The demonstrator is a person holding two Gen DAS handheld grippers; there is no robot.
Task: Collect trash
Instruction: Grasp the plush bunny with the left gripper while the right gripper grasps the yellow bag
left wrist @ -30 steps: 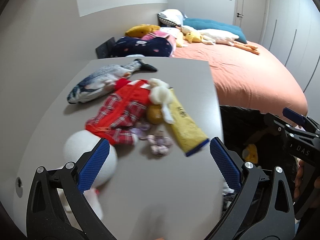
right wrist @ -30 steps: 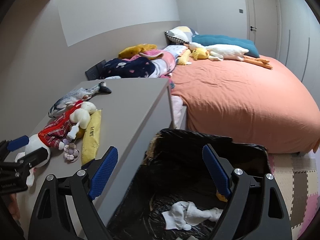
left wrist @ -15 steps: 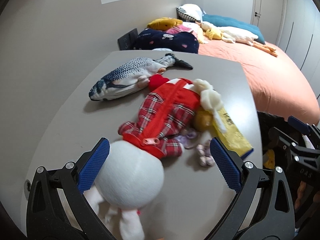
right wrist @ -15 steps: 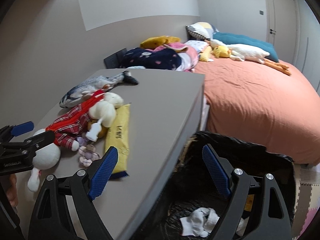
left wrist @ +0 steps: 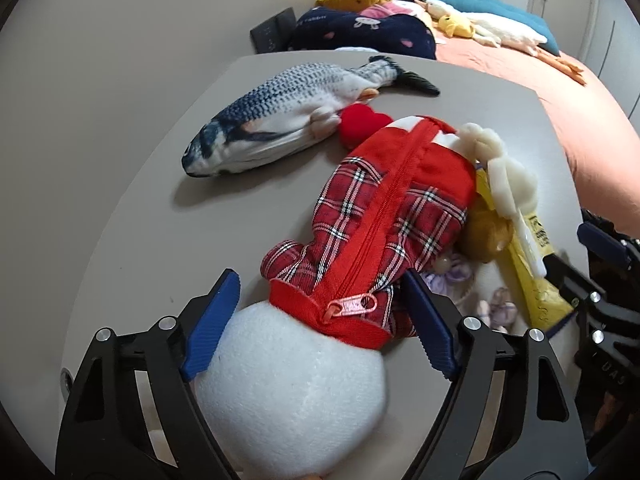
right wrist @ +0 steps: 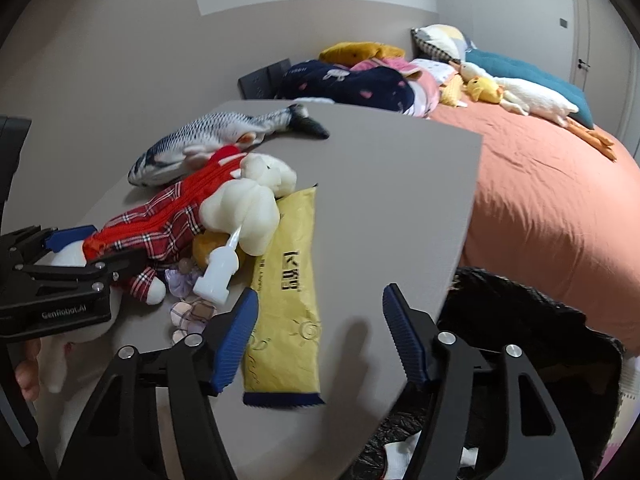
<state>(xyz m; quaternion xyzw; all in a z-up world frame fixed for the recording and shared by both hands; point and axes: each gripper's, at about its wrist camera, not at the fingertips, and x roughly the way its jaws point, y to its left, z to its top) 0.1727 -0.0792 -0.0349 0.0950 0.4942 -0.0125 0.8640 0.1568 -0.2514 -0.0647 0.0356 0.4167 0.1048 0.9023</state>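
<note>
A plush doll in red plaid clothes (left wrist: 380, 216) with a white round head (left wrist: 296, 384) lies on the grey table (left wrist: 240, 208). My left gripper (left wrist: 320, 320) is open, its jaws on either side of the doll's neck and head. A yellow flat packet (right wrist: 288, 284) lies on the table beside the doll. My right gripper (right wrist: 318, 336) is open and empty, just above the packet's near end. The black-lined trash bin (right wrist: 520, 340) stands at the table's right edge, with white paper inside.
A plush fish (left wrist: 288, 108) lies at the table's back left. Small purple fabric flowers (right wrist: 188, 312) and a cream plush toy (right wrist: 248, 200) lie by the doll. An orange bed (right wrist: 540, 184) with pillows and plush toys stands to the right.
My left gripper has moved forward over the doll, so the head now sits between its jaws. My right gripper has swung left from the bin to over the yellow packet.
</note>
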